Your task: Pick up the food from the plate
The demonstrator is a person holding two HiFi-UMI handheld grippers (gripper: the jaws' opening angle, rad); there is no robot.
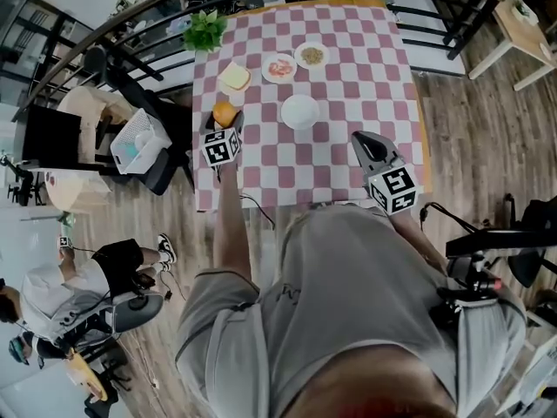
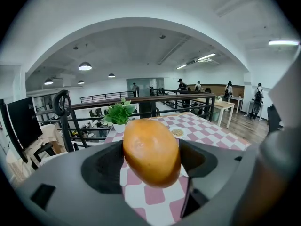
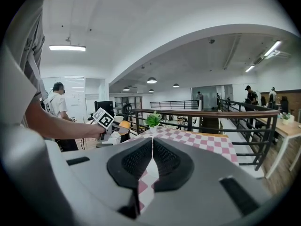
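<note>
My left gripper [image 1: 225, 122] hangs over the left edge of the pink-and-white checked table [image 1: 348, 159], shut on a round orange piece of food [image 1: 225, 111]. In the left gripper view the orange food [image 2: 151, 150] fills the gap between both dark pads [image 2: 104, 167] and is held above the cloth. An empty white plate [image 1: 300, 111] lies to its right. My right gripper [image 1: 362, 140] hovers over the table's near right part, its pads [image 3: 165, 160] pressed together with nothing between them.
Farther back are a plate with a pale slice [image 1: 234, 77], one with red food [image 1: 279, 67] and one with brown grains [image 1: 312, 56]. A potted plant [image 1: 205, 30] stands at the back left corner. A black railing [image 1: 130, 24] runs behind, and a seated person [image 1: 52, 299] is on the floor at left.
</note>
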